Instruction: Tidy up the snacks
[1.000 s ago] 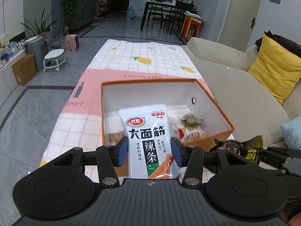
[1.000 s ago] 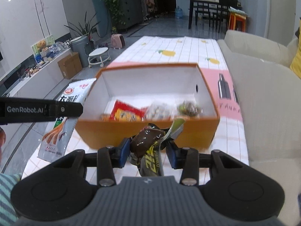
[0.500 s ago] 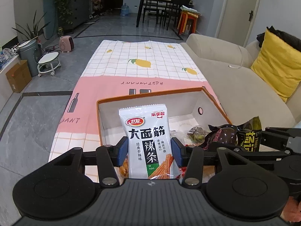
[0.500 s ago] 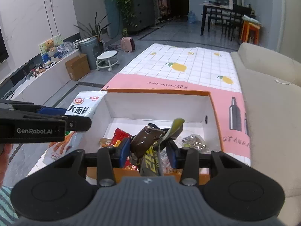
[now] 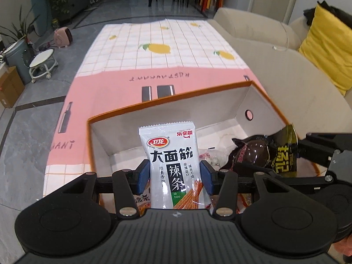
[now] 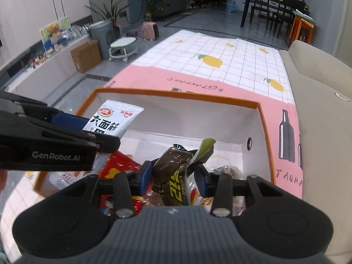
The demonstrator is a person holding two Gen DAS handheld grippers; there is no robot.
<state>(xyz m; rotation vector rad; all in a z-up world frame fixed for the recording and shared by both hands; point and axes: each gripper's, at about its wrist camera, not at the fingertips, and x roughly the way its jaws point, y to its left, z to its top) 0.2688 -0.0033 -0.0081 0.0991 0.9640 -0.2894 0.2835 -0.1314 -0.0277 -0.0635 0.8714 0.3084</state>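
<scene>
The left gripper (image 5: 173, 177) is clamping a white spicy-strip packet (image 5: 172, 165) upright over the orange box (image 5: 154, 105), while the right gripper (image 6: 173, 177) is pinching a dark brown wrapper (image 6: 176, 171) at its 3 o'clock. Below, probably a red snack bag (image 6: 114, 167) is lying inside, on the pink tablecloth (image 5: 105, 83).

The box (image 5: 220, 89) is white inside with an orange rim. The upright packet (image 5: 173, 165) is white with black characters and a red logo at 12 o'clock. The crumpled wrapper (image 6: 176, 171) is dark brown with yellow lettering. The cloth (image 5: 154, 50) is pink, then white-checked with yellow lemons.
</scene>
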